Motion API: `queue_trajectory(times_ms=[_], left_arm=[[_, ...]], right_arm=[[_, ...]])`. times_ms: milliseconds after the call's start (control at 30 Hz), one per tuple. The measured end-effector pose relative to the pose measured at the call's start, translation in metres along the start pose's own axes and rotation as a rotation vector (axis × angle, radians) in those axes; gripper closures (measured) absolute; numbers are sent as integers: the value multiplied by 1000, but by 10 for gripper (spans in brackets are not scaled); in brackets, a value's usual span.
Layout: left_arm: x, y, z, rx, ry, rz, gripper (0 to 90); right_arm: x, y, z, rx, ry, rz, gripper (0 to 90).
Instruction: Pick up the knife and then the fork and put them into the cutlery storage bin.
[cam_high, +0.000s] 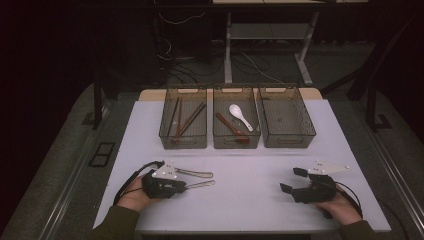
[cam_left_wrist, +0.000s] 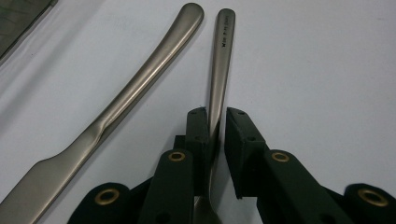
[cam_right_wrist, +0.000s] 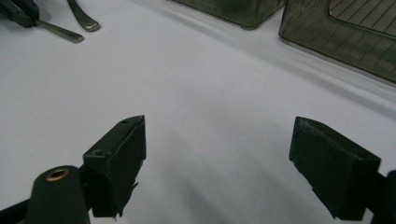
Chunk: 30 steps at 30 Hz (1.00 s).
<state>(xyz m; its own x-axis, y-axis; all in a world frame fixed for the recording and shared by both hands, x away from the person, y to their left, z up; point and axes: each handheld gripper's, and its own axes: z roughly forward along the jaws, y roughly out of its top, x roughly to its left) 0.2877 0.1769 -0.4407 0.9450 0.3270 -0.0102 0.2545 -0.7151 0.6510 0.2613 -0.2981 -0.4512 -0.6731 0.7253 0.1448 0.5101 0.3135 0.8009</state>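
The left tool has its jaws drawn narrow around the handle of a metal fork, which lies flat on the white counter in front of three tinted plastic bins; the left pad appears to touch the handle, while a slight gap remains at the right pad, so the grip is judged not yet firm. A metal knife lies just beside the fork, handle ends close together. The right tool rests with its jaws wide and nothing between them. Risk: both utensils are slim, smooth, brushed steel with rounded, tapered handles. A thin handle clamped off-centre may pivot or slip out on lifting, and a sideways drag may nudge the adjacent knife. The smooth matte counter offers little friction to hold either piece in place.
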Motion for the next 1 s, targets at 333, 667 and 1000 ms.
queue_trajectory(times_ms=[333,667,1000], left_arm=[[0,-1,2,-30,-48,17,838],[-2,8,-2,-83,-72,23,839],[-10,36,2,-154,-126,67,839]], right_arm=[[1,2,2,11,59,-10,180],[5,17,-1,74,215,-56,141],[16,43,9,113,261,-179,209]])
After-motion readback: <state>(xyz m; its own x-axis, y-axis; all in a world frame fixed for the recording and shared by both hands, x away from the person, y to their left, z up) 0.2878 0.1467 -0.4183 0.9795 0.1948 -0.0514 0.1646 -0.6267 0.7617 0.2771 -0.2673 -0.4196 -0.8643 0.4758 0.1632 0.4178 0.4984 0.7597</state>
